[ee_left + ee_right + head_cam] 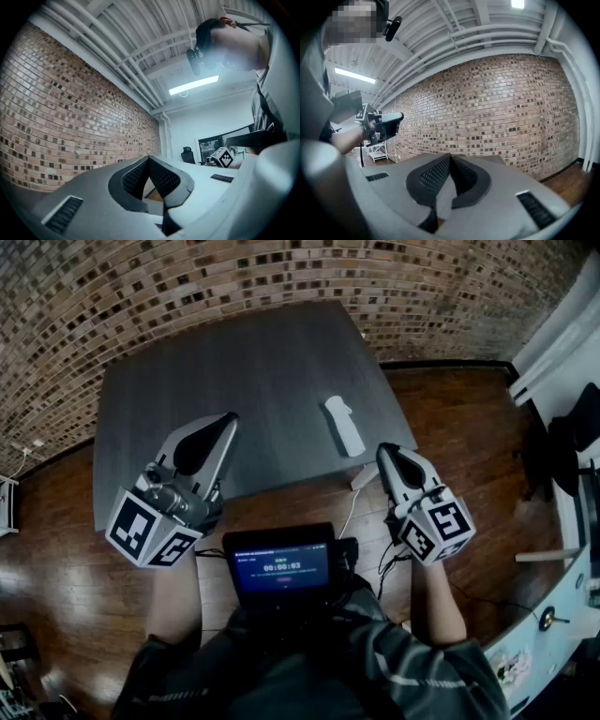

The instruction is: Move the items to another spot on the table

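White oblong item (pixel 344 425) lies on the dark grey tabletop (pixel 234 371), close to its right edge and near corner. The wide middle and left of the tabletop are open. Left tool (pixel 228 420) hovers over the near edge, jaws pressed together on nothing. Right tool (pixel 382 448) hangs by the near right corner, jaws likewise together.

The white elongated item (pixel 344 426) on the dark grey rectangular table (pixel 253 371): too small to identify. Table's near edge: partly hidden behind the grey left gripper (pixel 228 420). The white furniture (pixel 553 357) at right: cut off by the frame.
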The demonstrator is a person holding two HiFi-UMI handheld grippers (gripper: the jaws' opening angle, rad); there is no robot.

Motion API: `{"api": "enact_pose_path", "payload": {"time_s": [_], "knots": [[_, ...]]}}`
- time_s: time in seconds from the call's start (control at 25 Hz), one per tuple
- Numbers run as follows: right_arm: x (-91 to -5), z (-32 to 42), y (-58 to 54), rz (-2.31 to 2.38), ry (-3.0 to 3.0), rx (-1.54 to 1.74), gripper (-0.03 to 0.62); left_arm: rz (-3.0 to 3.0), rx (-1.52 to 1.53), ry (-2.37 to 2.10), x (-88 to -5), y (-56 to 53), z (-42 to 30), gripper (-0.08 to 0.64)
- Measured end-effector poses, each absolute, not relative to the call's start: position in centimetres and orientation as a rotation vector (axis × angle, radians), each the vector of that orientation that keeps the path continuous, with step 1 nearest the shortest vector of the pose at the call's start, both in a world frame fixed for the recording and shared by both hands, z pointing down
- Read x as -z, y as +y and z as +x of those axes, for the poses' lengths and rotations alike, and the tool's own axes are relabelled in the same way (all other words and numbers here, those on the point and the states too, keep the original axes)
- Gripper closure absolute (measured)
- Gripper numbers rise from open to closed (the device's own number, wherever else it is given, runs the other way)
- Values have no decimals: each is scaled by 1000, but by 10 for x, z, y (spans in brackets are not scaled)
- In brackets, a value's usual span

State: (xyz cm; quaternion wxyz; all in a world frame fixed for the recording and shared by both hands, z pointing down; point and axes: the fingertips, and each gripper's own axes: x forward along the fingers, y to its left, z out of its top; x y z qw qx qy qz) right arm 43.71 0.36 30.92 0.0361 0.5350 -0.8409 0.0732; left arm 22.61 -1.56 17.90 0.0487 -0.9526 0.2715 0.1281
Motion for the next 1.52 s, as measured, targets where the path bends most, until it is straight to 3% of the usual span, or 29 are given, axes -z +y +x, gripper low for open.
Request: {"api": "enact_pose_path", "payload": {"time_s": [0.4, 0.48, 0.76, 0.88, 1.04, 1.28, 1.36, 1.52], "knots": [[-319, 407, -22, 1672, -2491, -250, 586, -2934, -394, 753, -189, -33, 192, 566], [-327, 404, -28, 1650, -2484, -287, 524, -2948, -397, 742, -193, -37, 192, 566], [-353, 419, -64, 1589, -2430, -319, 524, -2893, -427, 761, -183, -59, 198, 566], [-379, 426, -88, 1540, -2402, -382, 421, -2874, -401, 780, -181, -76, 205, 566], [-419, 442, -122, 1545, -2347, -465, 362, -2890, -419, 805, -180, -103, 223, 566], [-476, 460, -163, 1486, -2275, -596, 362, -2871, -357, 844, -185, -147, 243, 566], [-497, 464, -173, 1451, -2254, -651, 311, -2884, -345, 851, -190, -163, 251, 566], [-540, 473, -194, 1429, -2184, -710, 311, -2921, -316, 851, -209, -191, 266, 566]]}}
